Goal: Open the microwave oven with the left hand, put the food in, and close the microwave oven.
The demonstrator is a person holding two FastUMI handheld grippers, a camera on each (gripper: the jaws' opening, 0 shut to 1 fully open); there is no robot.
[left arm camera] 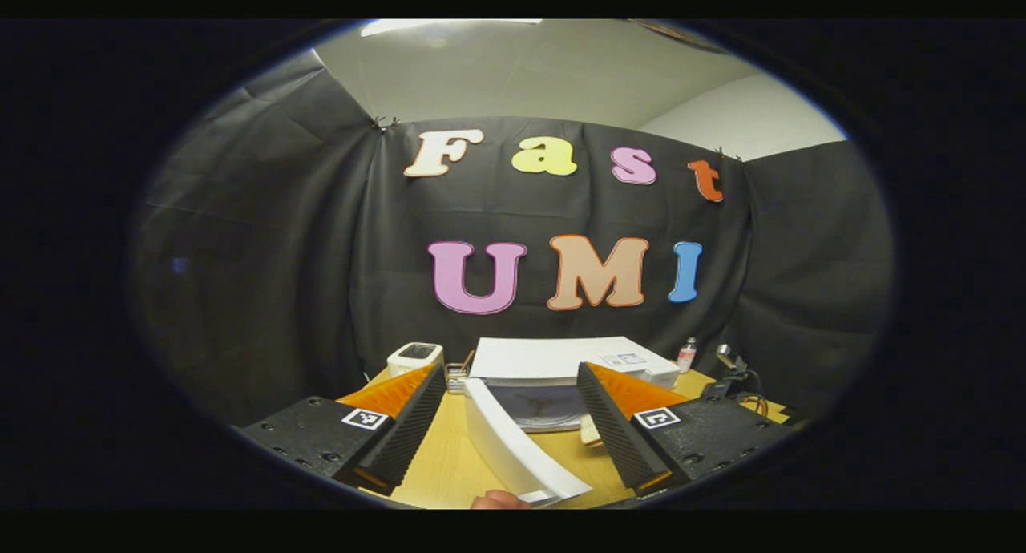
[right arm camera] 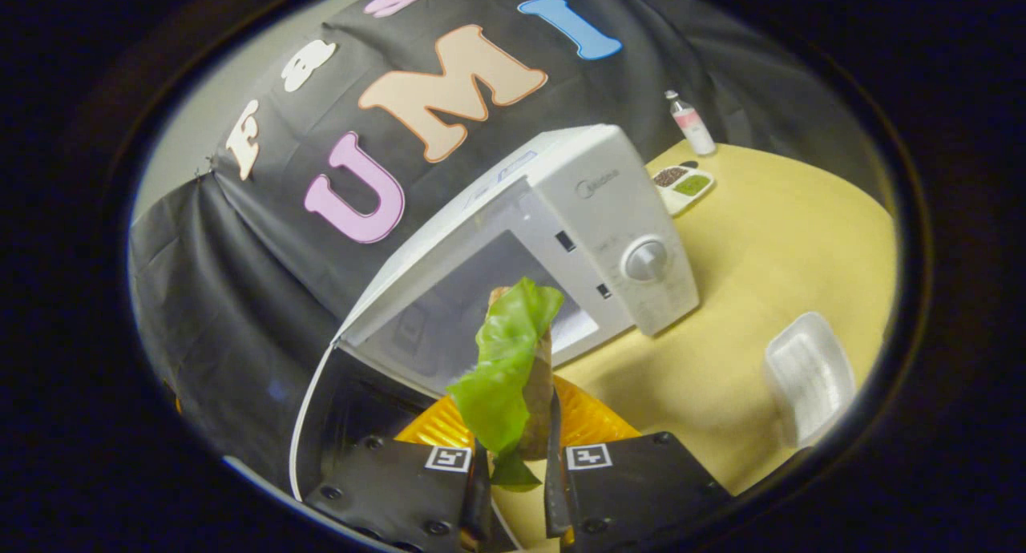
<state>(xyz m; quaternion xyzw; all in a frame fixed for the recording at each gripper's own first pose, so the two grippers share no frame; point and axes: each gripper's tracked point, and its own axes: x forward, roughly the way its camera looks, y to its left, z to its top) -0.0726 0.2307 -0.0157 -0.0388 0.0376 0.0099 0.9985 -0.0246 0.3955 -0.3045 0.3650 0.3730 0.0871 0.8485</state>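
The white microwave (left arm camera: 561, 359) stands at the back of the wooden table. Its door (left arm camera: 513, 449) swings out toward me, with the cavity behind it showing. My left gripper (left arm camera: 511, 373) is open in front of it. Its fingers stand wide apart to either side of the door and do not touch it. In the right gripper view the microwave (right arm camera: 609, 216) appears tilted, its cavity (right arm camera: 449, 312) open. My right gripper (right arm camera: 517, 433) is shut on the food (right arm camera: 509, 361), a sandwich with a green lettuce leaf, held just in front of the cavity opening.
A person's fingertip (left arm camera: 497, 501) shows by the door's near edge. A white box (left arm camera: 414, 357) sits left of the microwave, a small bottle (right arm camera: 691, 122) and a two-part dish (right arm camera: 681, 186) behind it. A white tray (right arm camera: 809, 377) lies on the table (right arm camera: 769, 248).
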